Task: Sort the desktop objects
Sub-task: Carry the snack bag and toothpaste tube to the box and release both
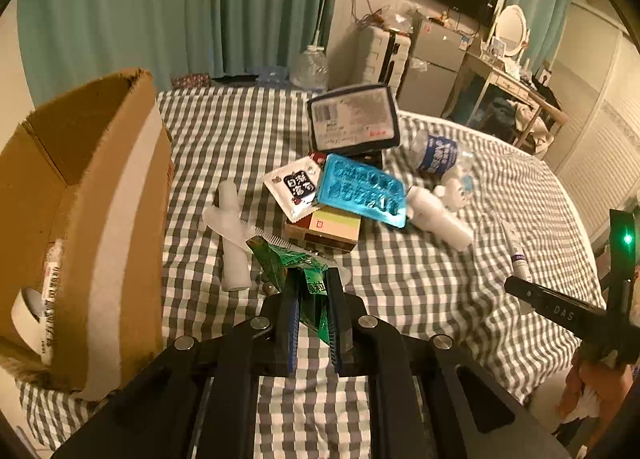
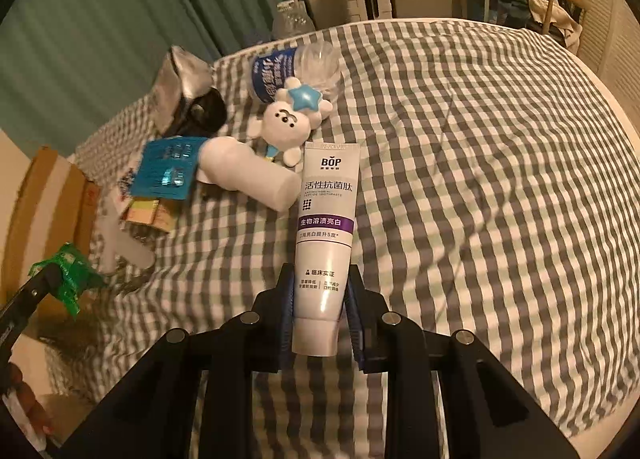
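Note:
My left gripper is shut on a crinkled green packet, lifted above the checked bedcover; the same green packet shows at the left edge of the right wrist view. My right gripper is shut on a white toothpaste tube, cap end toward the camera. An open cardboard box stands at the left. The pile in the middle holds a blue blister tray, a white sachet, a small carton and a white bottle.
A white comb-like piece lies near the box. A water bottle, a white plush toy and a silver bag lie further back. A labelled parcel leans behind the pile. Curtains, a suitcase and a desk stand beyond the bed.

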A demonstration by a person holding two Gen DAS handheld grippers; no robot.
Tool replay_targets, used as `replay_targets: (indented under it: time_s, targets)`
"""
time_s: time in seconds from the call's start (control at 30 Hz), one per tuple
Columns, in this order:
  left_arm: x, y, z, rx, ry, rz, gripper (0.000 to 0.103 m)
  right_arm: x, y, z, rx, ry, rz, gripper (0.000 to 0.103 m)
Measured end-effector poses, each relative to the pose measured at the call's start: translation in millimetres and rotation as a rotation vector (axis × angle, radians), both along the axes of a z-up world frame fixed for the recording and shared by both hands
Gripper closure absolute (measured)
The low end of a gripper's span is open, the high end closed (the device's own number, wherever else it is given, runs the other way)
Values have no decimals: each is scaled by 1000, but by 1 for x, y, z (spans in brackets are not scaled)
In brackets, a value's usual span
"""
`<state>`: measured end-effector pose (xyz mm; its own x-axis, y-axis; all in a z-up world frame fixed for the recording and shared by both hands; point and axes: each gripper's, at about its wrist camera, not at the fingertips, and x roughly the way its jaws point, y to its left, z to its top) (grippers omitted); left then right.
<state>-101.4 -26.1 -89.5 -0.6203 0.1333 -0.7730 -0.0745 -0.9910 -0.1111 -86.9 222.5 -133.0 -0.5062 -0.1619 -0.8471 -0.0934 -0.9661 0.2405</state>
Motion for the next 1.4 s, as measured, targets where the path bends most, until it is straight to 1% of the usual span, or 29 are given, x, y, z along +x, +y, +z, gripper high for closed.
replay_targets:
  time_s: [0.03,0.1,0.23,0.33,0.57,0.73,0.9,1.0,1.13,1.27,1.4]
  targets:
    - [3,0,4,3,6,0,91,-3,-7,4,-9,7,-4,80]
    - [10,0,12,10,24,-5,91,-6,-6,15,-14,21,-2,80]
    - [19,0,27,9,60,-8,91,-9,-16,23,-35,44,7,80]
    - [23,-4,40,24,86,-1,91,-2,-26,32,-53,62,28,79]
    - [30,-12,65,42,140,13,91,15,-59,74,-27,148,114,79]
    - [27,-28,96,53,191,36,91,18,-90,108,-5,214,196,79]
    - [26,-51,131,79,254,52,91,17,-129,141,3,269,294,80]
    - [26,-68,151,79,297,65,91,16,-154,157,-6,298,357,79]
    - [20,-99,170,70,323,101,91,7,-191,174,-19,323,433,79]
    - [15,-133,180,12,342,130,91,-6,-230,186,-57,324,513,79]
    - [8,-171,176,-5,322,181,91,-22,-276,191,-44,328,591,80]
